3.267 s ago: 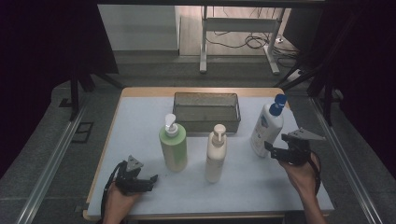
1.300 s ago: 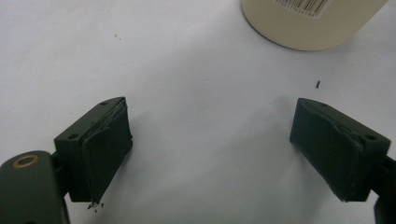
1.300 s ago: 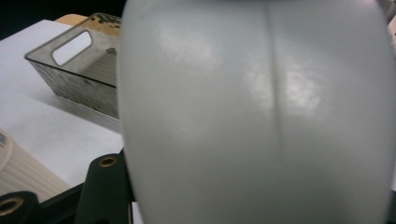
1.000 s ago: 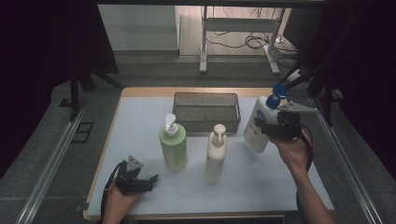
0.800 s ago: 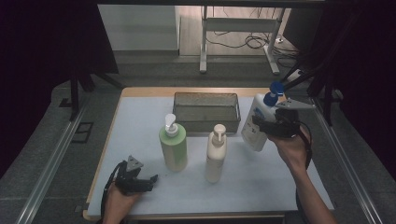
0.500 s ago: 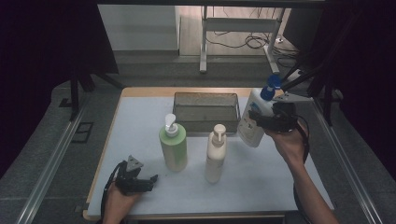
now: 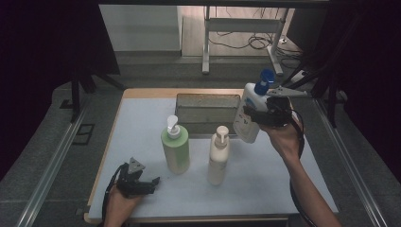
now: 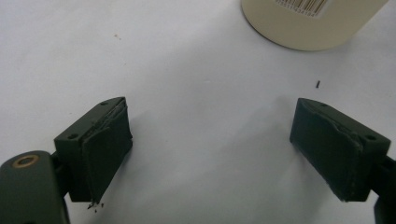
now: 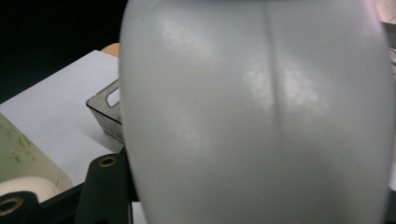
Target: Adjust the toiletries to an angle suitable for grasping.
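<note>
High view, held item: the white bottle with the blue cap is clear of the desk, tilted, just right of the grey basket.
High view, right gripper: jaws clamped on the bottle body from its right side; the person's right hand is behind it.
High view, left gripper: rests on the near left part of the desk, near the green pump bottle but not touching it.
High view, standing items: the green pump bottle and the cream pump bottle stand upright in front of the basket.
Left gripper view, jaws: apart, nothing between them; bare desk surface below, the base of the cream pump bottle ahead.
Right gripper view, held item: the white bottle fills the space between the jaws; the basket rim lies lower left.
Step in hand (judged): carrying the lifted bottle toward the basket.
Next move (judged): bring the bottle over the basket opening, clear the rim, lower it inside, then part the jaws.
Caution (judged): the tilted bottle may catch the basket wall.
</note>
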`<state>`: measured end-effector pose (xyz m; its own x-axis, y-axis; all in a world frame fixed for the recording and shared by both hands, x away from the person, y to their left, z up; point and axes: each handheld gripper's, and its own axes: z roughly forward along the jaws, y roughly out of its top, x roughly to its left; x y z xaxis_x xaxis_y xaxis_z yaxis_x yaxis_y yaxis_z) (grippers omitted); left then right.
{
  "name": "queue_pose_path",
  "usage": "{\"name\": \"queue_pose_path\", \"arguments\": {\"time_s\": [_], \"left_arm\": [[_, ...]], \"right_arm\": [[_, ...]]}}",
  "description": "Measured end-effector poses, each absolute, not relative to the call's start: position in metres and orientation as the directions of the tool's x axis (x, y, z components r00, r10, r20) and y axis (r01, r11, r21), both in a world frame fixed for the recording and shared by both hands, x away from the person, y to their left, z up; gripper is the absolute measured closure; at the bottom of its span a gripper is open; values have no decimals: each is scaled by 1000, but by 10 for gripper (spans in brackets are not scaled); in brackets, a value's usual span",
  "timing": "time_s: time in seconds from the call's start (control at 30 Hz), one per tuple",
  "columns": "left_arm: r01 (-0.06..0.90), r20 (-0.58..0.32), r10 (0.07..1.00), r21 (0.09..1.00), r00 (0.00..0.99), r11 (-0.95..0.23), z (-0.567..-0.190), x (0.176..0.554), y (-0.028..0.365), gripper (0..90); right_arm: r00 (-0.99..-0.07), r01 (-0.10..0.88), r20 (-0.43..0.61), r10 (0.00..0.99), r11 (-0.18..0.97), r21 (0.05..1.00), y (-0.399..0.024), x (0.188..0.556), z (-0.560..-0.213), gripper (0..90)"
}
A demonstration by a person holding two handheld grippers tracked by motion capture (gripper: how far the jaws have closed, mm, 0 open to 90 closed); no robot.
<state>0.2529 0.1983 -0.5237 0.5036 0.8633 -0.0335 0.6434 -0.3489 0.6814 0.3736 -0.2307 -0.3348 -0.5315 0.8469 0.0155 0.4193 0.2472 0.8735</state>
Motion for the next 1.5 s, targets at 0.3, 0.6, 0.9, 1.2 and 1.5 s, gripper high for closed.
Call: {"name": "queue_pose_path", "arguments": {"time_s": [0.3, 0.6, 0.9, 1.2, 1.5], "left_arm": [[643, -34, 863, 681, 504, -349, -524, 253, 198, 121], [643, -33, 863, 682, 504, -349, -524, 253, 198, 121], [643, -34, 863, 682, 504, -349, -524, 253, 198, 121], [643, -33, 863, 682, 504, -349, -524, 253, 199, 121], [643, -34, 863, 683, 504, -348, -524, 253, 199, 121]], "right_arm": [[-551, 413, 24, 834, 248, 876, -212, 386, -329, 408], [-562, 416, 31, 826, 250, 874, -198, 398, -330, 409], [-569, 406, 29, 822, 250, 879, -180, 412, -326, 410], [-578, 407, 36, 815, 249, 879, -165, 425, -328, 410], [-583, 409, 43, 812, 247, 879, -150, 438, -329, 411]]}}
